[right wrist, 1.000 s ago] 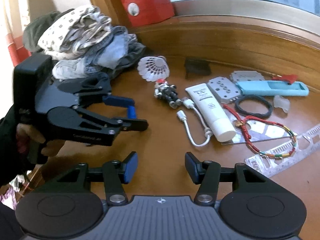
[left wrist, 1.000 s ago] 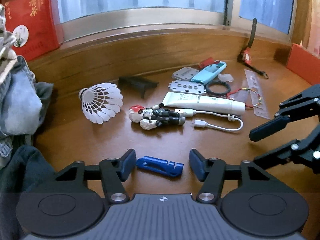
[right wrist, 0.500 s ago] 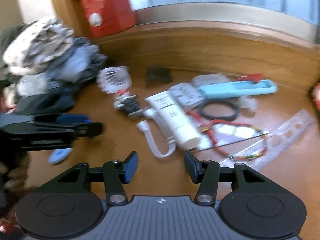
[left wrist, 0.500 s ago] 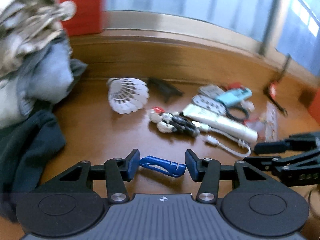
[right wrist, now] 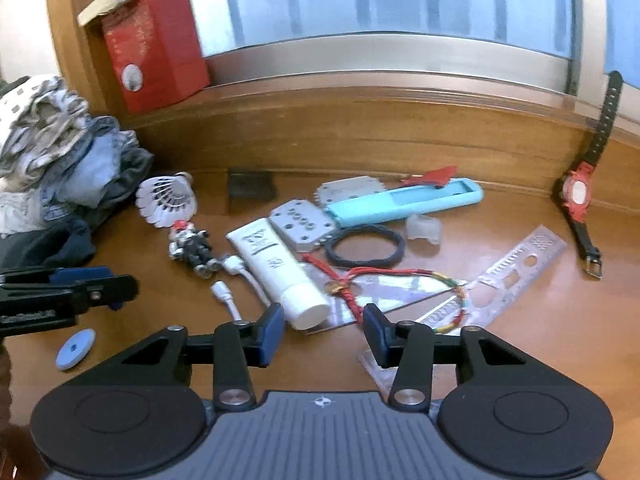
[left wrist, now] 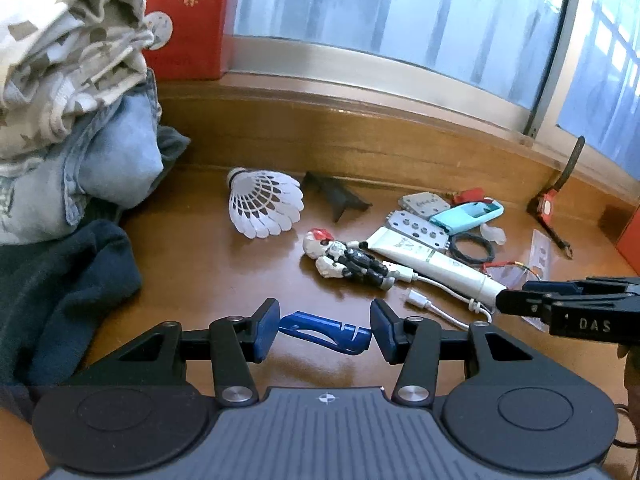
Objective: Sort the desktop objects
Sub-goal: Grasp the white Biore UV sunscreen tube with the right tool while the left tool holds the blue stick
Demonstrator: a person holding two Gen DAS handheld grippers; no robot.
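Note:
A small blue plastic clip (left wrist: 324,332) lies crosswise between the pads of my left gripper (left wrist: 325,330), which is shut on it just above the wooden desk (left wrist: 192,264). In the right wrist view the left gripper (right wrist: 120,286) shows at the left edge. My right gripper (right wrist: 324,334) is closing. Its pads touch nothing, and the capped end of a white tube (right wrist: 276,264) lies just ahead of its left finger. From the left wrist view the right gripper (left wrist: 520,302) is seen side-on by that cap.
Around the tube lie a shuttlecock (right wrist: 168,200), a toy figure (right wrist: 190,244), a white cable (right wrist: 230,296), a teal case (right wrist: 404,202), a black hair tie (right wrist: 362,246), a braided bracelet (right wrist: 400,276) and clear rulers (right wrist: 516,264). A red watch (right wrist: 578,192) leans at the right, clothes (left wrist: 60,140) pile up at the left.
My left jaws have closed from either side onto the blue clip and the left wrist has rolled. The right gripper has swung toward the white tube's cap and its jaws have narrowed.

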